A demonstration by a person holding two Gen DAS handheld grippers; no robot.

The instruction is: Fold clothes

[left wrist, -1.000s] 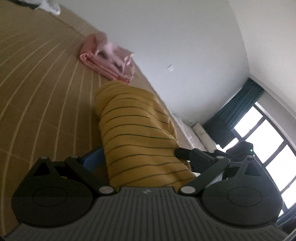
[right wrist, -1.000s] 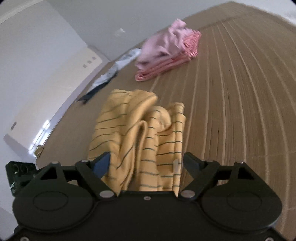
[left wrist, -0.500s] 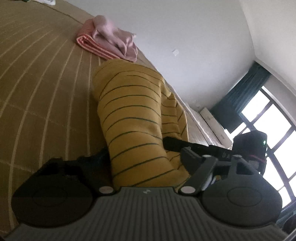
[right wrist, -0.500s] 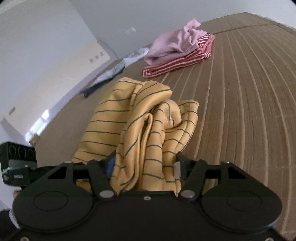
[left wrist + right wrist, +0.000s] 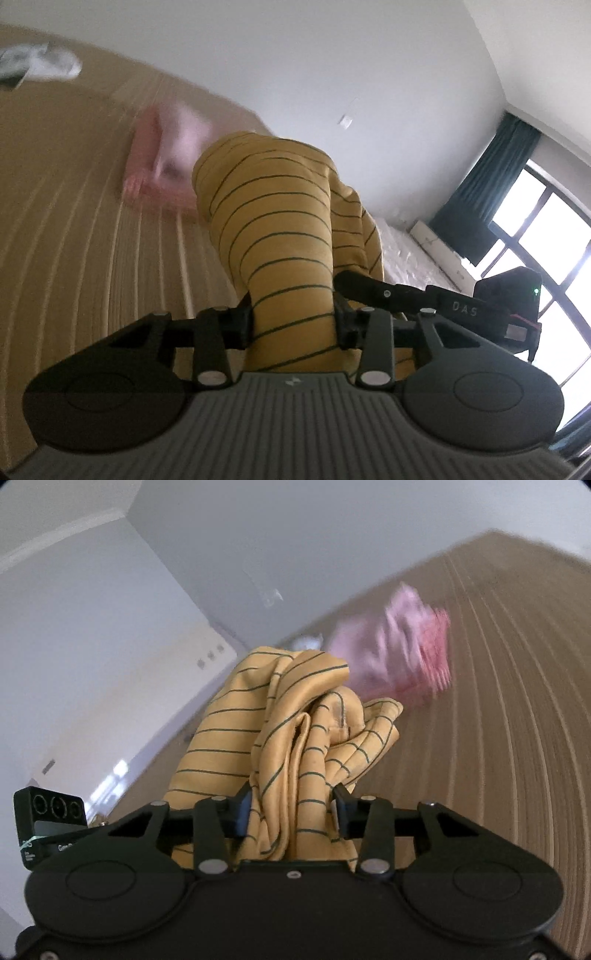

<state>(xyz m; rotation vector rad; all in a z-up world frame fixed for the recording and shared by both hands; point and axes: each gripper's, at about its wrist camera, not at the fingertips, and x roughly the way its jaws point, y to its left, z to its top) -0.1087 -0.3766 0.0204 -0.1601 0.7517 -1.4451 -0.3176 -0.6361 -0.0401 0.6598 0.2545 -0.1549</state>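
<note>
Your left gripper (image 5: 293, 325) is pinching the yellow striped shirt (image 5: 273, 229), which is rising up the frame's centre. Your right gripper (image 5: 291, 808) is clamping the same shirt, bunched between its fingers, with pink clothes (image 5: 399, 657) blurred at upper right.

The striped garment (image 5: 273, 229) rises between the left gripper (image 5: 293, 321) fingers, above the bed (image 5: 74, 240). A folded clothes pile (image 5: 166, 166) lies behind it, toward the bed's far edge
</note>
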